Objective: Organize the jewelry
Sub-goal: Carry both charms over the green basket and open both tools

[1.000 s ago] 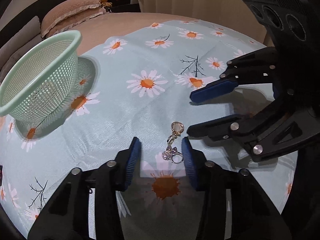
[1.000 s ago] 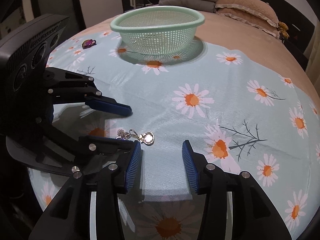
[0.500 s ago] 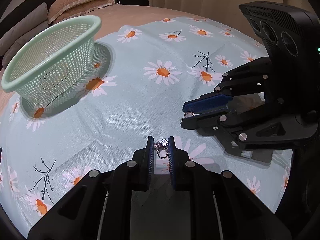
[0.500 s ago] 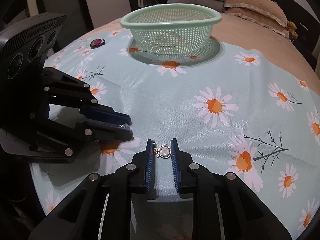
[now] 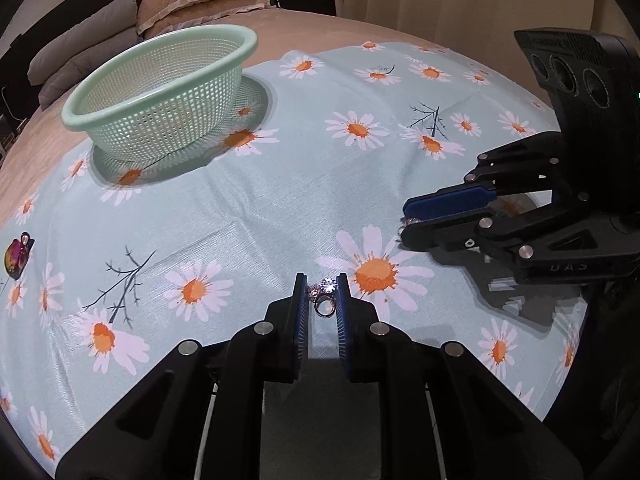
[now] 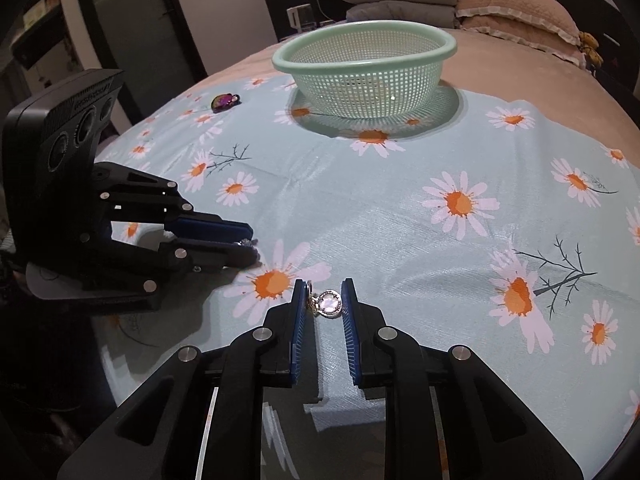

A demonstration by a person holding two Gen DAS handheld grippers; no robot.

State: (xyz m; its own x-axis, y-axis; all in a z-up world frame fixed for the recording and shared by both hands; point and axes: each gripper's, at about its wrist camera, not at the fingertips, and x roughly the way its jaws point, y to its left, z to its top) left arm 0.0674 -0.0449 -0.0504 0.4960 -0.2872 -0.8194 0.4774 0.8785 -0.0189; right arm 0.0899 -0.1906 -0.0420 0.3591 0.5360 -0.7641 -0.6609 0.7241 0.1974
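Silver ring (image 5: 323,305) clamped in left gripper (image 5: 322,289); pendant (image 6: 329,304) in right gripper (image 6: 325,294).

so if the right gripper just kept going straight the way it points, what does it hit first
Probably the green basket, far ahead of the right gripper, which grips a pendant. Only cloth lies between; depth is unclear.

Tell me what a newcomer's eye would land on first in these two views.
First, the sparkling ring pinched in the left gripper at the bottom centre, and a round silver pendant likewise held in the right gripper. Next, the mint-green mesh basket standing farther back on the daisy-print cloth. A small purple trinket lies alone near the cloth's left edge.
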